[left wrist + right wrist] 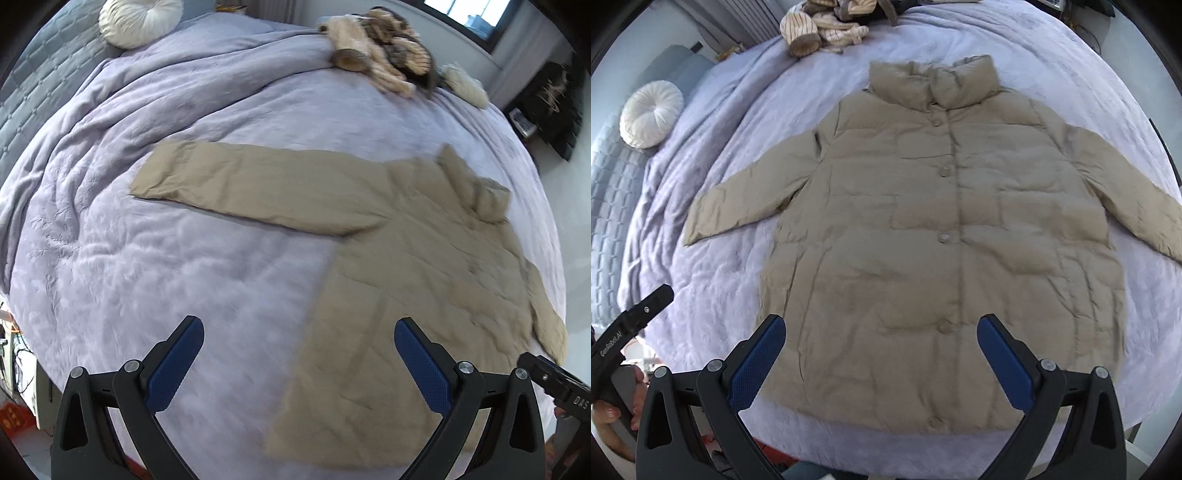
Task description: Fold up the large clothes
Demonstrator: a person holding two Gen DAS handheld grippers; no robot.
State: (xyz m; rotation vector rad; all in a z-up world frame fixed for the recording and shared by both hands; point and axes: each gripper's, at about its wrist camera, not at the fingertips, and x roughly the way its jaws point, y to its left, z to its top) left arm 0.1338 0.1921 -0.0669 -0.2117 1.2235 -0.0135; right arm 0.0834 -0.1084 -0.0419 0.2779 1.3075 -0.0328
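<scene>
Hovering over the near edge of the bed [713,291], I am holding two grippers, and both are standing wide open with nothing between their blue pads. My left gripper [299,354] is hanging above the lilac blanket [147,258] just beside the jacket's side, and my right gripper [881,354] is hanging above the jacket's lower front.

One jacket [923,229] is lying flat on the blanket, front up, its hem toward the near edge of the bed and its stand-up collar [934,83] pointing toward the far edge. Its two sleeves are spreading outward: one sleeve [255,188] is reaching toward the headboard side, the other sleeve [1134,210] toward the opposite side. I am counting five buttons down the front, the top button [937,120] just under the collar and the lowest near the hem; the blur is making the lowest ones faint.

One round white cushion [652,114] is resting at the headboard side, against the grey quilted headboard [613,206]. One heap of striped and furry clothes [823,29] is sitting near the far edge of the bed, well apart from the jacket; I cannot tell how many pieces are in it. In the left view a small pale fluffy thing [465,86] is lying just beside that heap.
</scene>
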